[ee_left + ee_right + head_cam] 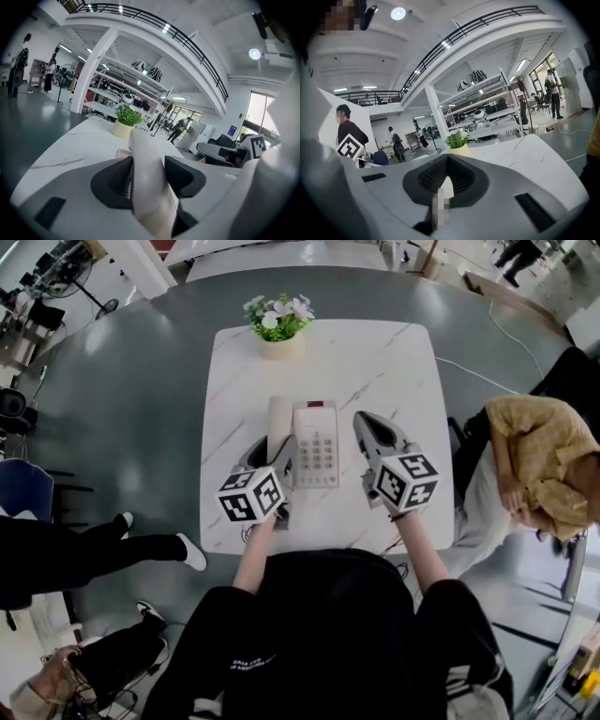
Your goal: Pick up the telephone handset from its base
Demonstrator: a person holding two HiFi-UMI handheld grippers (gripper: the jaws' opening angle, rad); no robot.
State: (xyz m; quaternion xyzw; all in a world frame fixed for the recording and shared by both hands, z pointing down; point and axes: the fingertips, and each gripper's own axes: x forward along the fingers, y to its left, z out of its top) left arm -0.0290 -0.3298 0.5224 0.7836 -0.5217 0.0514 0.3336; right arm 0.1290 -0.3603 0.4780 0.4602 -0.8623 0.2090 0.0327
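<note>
The beige telephone base [316, 442] with its keypad lies on the white marble table [394, 362]. The long beige handset [278, 421] is at the base's left side. My left gripper [278, 456] is shut on its near end. In the left gripper view the handset [143, 154] runs forward between the black pads [115, 183] of the left gripper [149, 165], tilted up off the table. My right gripper [367, 426] hovers just right of the base, shut and holding nothing. In the right gripper view the right gripper [446, 177] has its pads together.
A small potted plant [278, 322] stands at the table's far edge, beyond the phone. A seated person in a yellow shirt [544, 460] is close to the table's right side. Someone's legs [94, 554] stretch out on the floor at the left.
</note>
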